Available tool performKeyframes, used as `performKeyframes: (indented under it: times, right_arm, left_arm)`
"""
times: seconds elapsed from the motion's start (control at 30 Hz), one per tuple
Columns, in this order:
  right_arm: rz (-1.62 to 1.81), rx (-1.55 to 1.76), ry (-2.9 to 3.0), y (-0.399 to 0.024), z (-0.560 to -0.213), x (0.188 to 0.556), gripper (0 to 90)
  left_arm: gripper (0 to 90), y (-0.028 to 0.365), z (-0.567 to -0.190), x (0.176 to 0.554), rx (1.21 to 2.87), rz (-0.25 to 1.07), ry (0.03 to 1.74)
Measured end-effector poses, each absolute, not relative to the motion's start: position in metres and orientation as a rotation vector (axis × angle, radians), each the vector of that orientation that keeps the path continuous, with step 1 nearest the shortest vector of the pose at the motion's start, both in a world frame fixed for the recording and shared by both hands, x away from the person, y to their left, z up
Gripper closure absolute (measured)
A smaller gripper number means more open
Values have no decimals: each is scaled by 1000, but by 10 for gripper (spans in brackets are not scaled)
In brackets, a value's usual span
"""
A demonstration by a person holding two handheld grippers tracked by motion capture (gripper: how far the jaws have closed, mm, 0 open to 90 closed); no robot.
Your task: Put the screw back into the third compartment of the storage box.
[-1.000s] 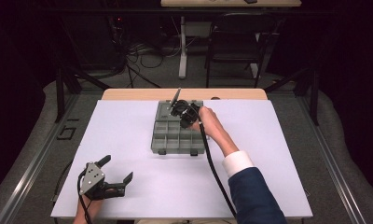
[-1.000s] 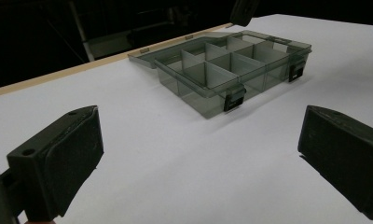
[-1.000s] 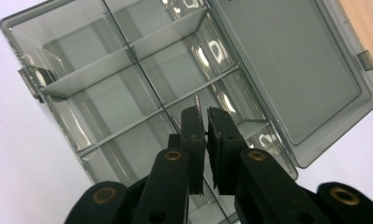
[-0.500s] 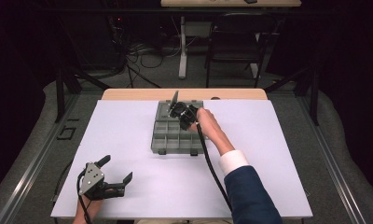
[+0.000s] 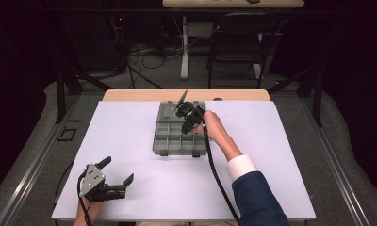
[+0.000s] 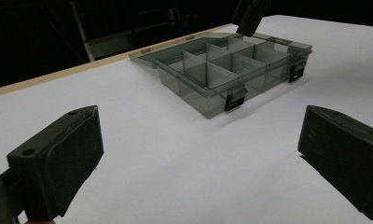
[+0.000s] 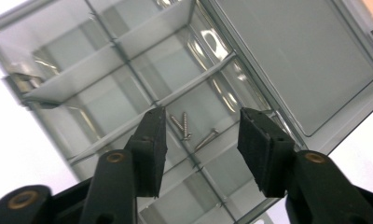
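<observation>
Right gripper view: right gripper (image 7: pixel 201 144) fingers just opened, empty, above screws (image 7: pixel 189 128); organizer box (image 7: pixel 128 46) cut off.

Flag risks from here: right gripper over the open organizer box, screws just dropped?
1. The right gripper, jaws just opened with nothing between them, hangs low over the screws; pulling away carelessly could clip a divider and shift the organizer box.
2. The lid lies flat open behind; a sweep that way may catch it.

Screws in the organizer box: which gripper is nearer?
Right. The right gripper hangs just above the screws in the organizer box; the left gripper sits at the table's near-left corner.
</observation>
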State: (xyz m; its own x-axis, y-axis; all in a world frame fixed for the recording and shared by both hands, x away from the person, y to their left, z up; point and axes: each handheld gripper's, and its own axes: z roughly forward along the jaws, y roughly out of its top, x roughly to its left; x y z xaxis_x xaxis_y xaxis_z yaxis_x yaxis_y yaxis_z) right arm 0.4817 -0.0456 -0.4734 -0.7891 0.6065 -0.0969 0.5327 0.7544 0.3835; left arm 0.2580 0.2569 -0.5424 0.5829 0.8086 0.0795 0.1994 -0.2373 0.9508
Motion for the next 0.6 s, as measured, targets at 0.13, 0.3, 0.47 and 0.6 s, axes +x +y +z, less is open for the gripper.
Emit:
performKeyframes:
  times: [0.13, 0.3, 0.47, 0.6]
  right_arm:
    - [602, 882, 2721, -56, -467, 471, 382]
    - [681, 854, 2699, -67, -459, 452, 214]
    - [753, 800, 2673, -74, -454, 436, 141]
    - [812, 776, 2648, -80, -452, 419, 103]
  left_arm:
    - [0, 257, -543, 258, 1753, 716, 831]
    - [0, 256, -543, 258, 1755, 715, 834]
    - [0, 256, -543, 259, 1759, 714, 833]
    - [0, 256, -543, 259, 1759, 714, 833]
